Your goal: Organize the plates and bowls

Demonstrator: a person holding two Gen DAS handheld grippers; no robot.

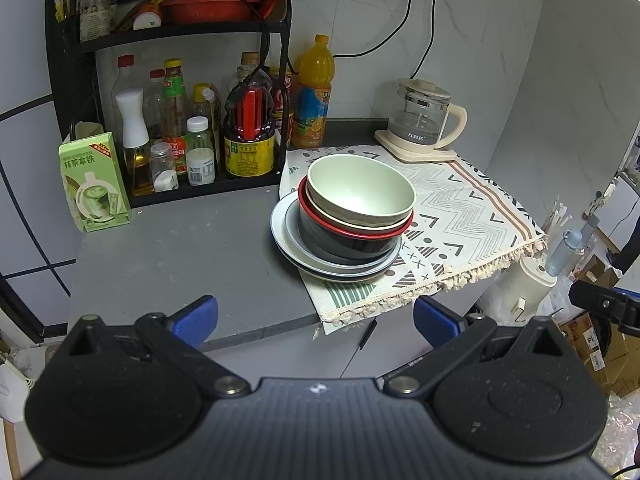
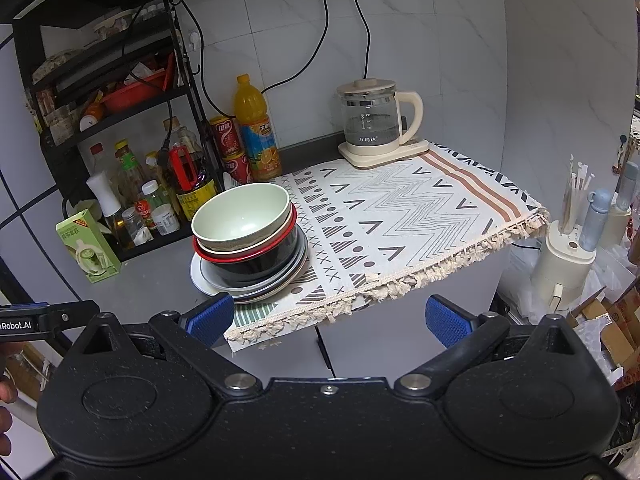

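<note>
A stack of dishes sits at the left edge of the patterned cloth [image 1: 460, 208] [image 2: 400, 216]. On top is a pale green bowl [image 1: 360, 188] [image 2: 242, 216], nested in a cream bowl, then a black bowl with a red rim [image 1: 348, 236] [image 2: 256, 260], all on grey plates [image 1: 288, 236] [image 2: 288, 276]. My left gripper [image 1: 316, 318] is open, short of the counter's front edge, with nothing between its blue pads. My right gripper [image 2: 330, 318] is open too, in front of the cloth's fringe, holding nothing.
A black rack [image 1: 72, 80] [image 2: 52, 120] full of sauce bottles stands at the back left, with a green carton [image 1: 94, 188] [image 2: 88, 246] beside it. An orange juice bottle [image 1: 314, 92] [image 2: 256, 128] and a glass kettle [image 1: 424, 120] [image 2: 372, 120] stand at the back. Boxes lie right of the counter.
</note>
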